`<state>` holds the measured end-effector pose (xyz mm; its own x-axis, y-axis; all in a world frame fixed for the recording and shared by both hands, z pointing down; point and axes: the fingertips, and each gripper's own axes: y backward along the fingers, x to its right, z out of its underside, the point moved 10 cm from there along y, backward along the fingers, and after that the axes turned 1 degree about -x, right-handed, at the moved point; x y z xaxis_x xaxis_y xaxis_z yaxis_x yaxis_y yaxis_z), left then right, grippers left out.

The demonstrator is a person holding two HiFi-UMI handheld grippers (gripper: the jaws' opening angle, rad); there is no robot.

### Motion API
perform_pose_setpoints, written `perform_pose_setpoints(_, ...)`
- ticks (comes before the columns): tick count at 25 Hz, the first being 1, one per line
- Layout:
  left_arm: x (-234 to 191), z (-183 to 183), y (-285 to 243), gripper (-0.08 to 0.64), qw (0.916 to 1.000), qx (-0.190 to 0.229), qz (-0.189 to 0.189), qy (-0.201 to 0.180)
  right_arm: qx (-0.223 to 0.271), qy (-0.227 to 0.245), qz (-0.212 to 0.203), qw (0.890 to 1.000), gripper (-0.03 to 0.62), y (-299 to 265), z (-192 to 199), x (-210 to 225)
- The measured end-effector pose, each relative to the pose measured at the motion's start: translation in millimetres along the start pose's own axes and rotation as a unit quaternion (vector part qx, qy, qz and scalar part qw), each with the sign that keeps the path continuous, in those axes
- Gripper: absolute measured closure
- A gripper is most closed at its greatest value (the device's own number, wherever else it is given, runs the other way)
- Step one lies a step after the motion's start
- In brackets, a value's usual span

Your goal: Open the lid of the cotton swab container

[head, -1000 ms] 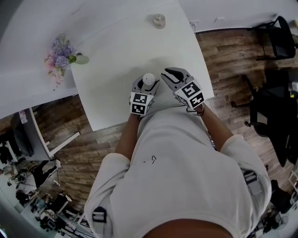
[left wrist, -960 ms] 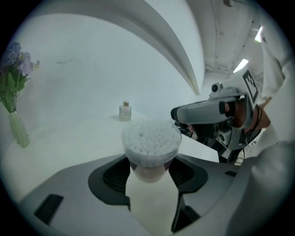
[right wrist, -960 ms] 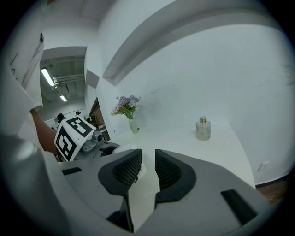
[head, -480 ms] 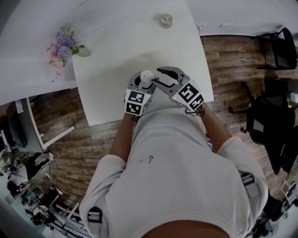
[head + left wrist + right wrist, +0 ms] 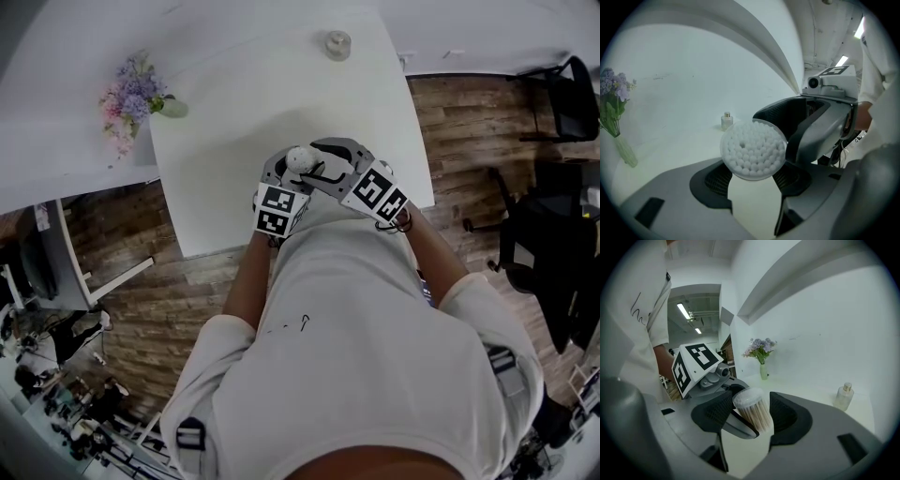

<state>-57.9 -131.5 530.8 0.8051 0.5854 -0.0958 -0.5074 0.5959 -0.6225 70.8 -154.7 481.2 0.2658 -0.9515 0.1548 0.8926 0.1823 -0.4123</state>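
Observation:
The cotton swab container (image 5: pixel 299 157) is a clear round tub packed with white-tipped swabs. It hangs just above the white table (image 5: pixel 234 94) near its front edge, and my left gripper (image 5: pixel 290 170) is shut on its lower body. In the left gripper view its round top (image 5: pixel 753 150) faces the camera above the pads. My right gripper (image 5: pixel 324 165) has come in from the right. Its jaws have just been opening and now stand wide on either side of the container's upper end (image 5: pixel 753 409), with a gap at the right pad. Whether a lid sits on top I cannot tell.
A vase of purple and pink flowers (image 5: pixel 132 97) stands at the table's left edge. A small glass bottle (image 5: pixel 337 43) is at the far side. The table's front edge runs just under the grippers. Black chairs (image 5: pixel 565 90) stand on the wood floor to the right.
My right gripper has moved left from beside the container to around its top, rolling and opening wider. My left gripper has lifted the container a little.

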Motion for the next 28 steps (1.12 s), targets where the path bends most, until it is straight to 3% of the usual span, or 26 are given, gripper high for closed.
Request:
perform_pose_setpoints(4, -1.6, -2.8, 4.0, 0.288, 0.9999, 0.01, -0.003, 0.004, 0.014, 0.006, -0.026, 1.0, 0.39, 0.8, -3.3, 1.1)
perform_pose_setpoints(11, -0.3, -11.7, 9.0, 0.288, 0.9995, 0.028, 0.0, -0.016, 0.037, -0.009, -0.072, 0.997, 0.4, 10.5, 0.2, 18.1)
perform_pose_setpoints(15, -1.2, -13.6, 8.8, 0.29, 0.9995, 0.025, 0.005, -0.02, 0.062, -0.043, -0.061, 0.995, 0.411, 18.2, 3.4, 31.3)
perform_pose_setpoints(17, -2.3, -11.7, 7.8, 0.29, 0.9997, 0.021, 0.005, -0.014, 0.064, -0.049, -0.047, 0.996, 0.448, 21.7, 5.3, 35.7)
perform_pose_setpoints(20, -2.2, -10.0, 5.4, 0.29, 0.9998, 0.016, 0.002, -0.011, 0.058, -0.054, -0.037, 0.996, 0.447, 20.8, 5.9, 34.2)
perform_pose_setpoints(24, -1.3, -10.6, 3.1, 0.29, 0.9997, 0.002, -0.008, -0.024, 0.059, -0.086, -0.02, 0.994, 0.329, 14.3, 4.5, 31.2)
perform_pose_setpoints(28, 1.3, -10.6, 2.4, 0.29, 0.9995, 0.008, -0.003, -0.029, 0.05, -0.116, -0.007, 0.992, 0.31, 3.0, 4.3, 28.6)
